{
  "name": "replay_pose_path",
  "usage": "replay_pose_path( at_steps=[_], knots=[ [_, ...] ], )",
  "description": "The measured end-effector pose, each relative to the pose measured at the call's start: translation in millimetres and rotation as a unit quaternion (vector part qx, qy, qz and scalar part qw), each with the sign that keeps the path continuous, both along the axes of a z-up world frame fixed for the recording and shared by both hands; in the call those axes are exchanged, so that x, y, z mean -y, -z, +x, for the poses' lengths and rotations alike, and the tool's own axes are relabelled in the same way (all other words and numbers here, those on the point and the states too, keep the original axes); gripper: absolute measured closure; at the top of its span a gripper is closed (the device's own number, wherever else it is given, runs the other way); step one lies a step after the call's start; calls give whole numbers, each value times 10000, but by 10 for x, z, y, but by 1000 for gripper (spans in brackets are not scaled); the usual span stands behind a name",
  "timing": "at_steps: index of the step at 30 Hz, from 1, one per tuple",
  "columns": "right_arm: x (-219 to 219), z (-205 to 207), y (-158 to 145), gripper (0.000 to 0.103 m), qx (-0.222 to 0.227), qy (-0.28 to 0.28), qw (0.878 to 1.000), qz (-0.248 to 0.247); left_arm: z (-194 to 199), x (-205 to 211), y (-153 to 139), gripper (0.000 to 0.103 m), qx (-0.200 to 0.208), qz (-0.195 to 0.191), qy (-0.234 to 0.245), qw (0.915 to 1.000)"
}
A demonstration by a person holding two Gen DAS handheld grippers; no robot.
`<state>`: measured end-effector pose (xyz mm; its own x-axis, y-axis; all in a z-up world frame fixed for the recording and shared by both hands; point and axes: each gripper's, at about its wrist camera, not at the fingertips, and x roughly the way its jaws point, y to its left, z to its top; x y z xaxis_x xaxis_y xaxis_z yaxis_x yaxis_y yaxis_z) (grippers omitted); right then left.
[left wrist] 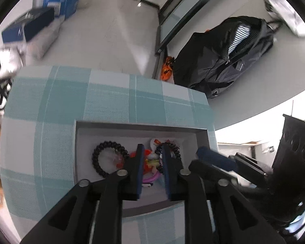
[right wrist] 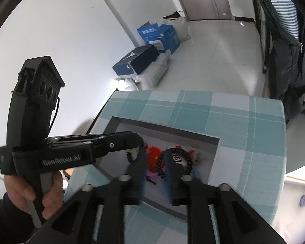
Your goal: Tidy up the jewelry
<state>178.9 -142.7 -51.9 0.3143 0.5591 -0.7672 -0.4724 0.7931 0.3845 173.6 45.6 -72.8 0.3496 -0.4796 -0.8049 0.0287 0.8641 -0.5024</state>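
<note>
Left claw (left wrist: 152, 152) spread, empty, tips inside grey tray (left wrist: 201, 131); bright trinket heap (left wrist: 151, 160) lies dead ahead between fingers. Right claw (right wrist: 154, 156) also spread and empty, black chain bracelet (right wrist: 185, 158) just off its right finger; left claw seems nearer.

Left gripper (left wrist: 151, 154): jaws apart, tips hanging over the jewelry pile.
Tray (left wrist: 201, 135): grey, on the checked teal tablecloth (left wrist: 50, 105).
Black bead bracelet (left wrist: 106, 158): left part of the tray.
Right gripper (left wrist: 207, 155): enters from the right.
Backpack (left wrist: 223, 61): black, unzipped, on the floor.
</note>
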Motion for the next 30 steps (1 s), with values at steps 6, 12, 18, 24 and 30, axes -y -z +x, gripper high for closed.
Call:
replay_pose_path(
  at_steps=[6, 12, 18, 24, 30],
  knots=[
    [133, -44, -94, 42, 161, 252, 9995, 34, -106, -122, -108, 43, 229, -10, -275, 9994],
    [261, -113, -193, 30, 309, 532, 9981, 72, -255, -138, -166, 43, 380, 312, -432, 9979],
    [292, -301, -300, 19, 631, 604, 9961, 140, -461, -102, -206, 43, 572, 823, -552, 9934],
    [264, -481, -319, 14, 790, 588, 9951, 104, -675, -21, -327, 42, 972, 1268, -572, 9855],
    [308, -703, -345, 4, 968, 679, 9927, 230, -908, 46, -414, 19, 1435, 1708, -700, 9723]
  ],
)
